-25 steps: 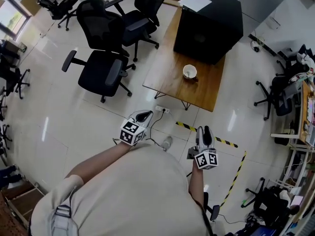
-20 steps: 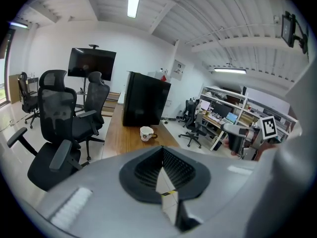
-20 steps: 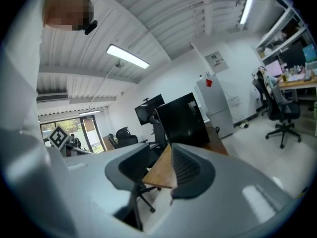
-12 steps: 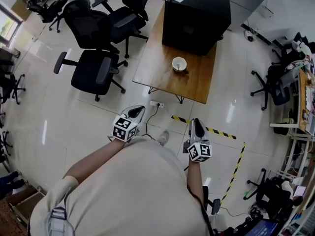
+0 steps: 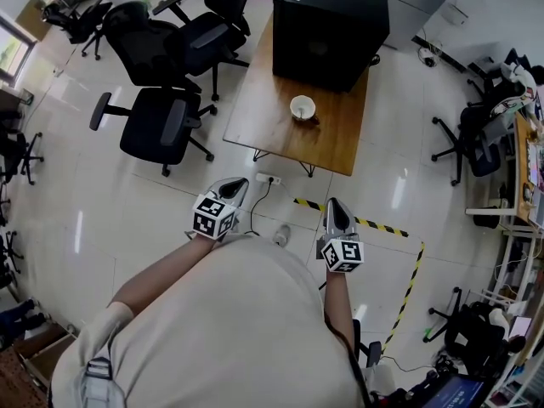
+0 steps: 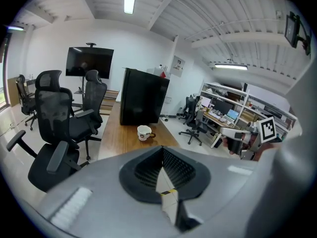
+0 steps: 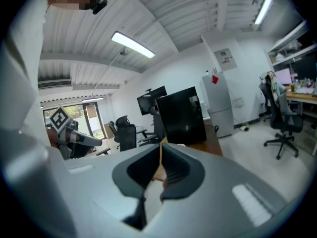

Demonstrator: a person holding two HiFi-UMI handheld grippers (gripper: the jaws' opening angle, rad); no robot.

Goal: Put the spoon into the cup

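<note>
A white cup (image 5: 303, 107) stands on the wooden table (image 5: 263, 113), in front of a big black box (image 5: 331, 28); the left gripper view shows the cup (image 6: 144, 132) with a brown handle. I cannot make out a spoon in any view. Both grippers hang over the floor, short of the table's near edge and well apart from the cup. My left gripper (image 5: 237, 184) (image 6: 162, 148) is shut and empty. My right gripper (image 5: 333, 205) (image 7: 161, 144) has just been closing its jaws; they now meet with nothing between them.
Black office chairs (image 5: 157, 126) stand left of the table. A power strip (image 5: 269, 178) with its cable lies on the floor by the table's near edge. Yellow-black tape (image 5: 382, 228) marks the floor to the right. More chairs and desks (image 5: 476, 143) fill the right side.
The right gripper's jaws, apart a second ago, have come together. The table and cup have shifted left and up in the head view.
</note>
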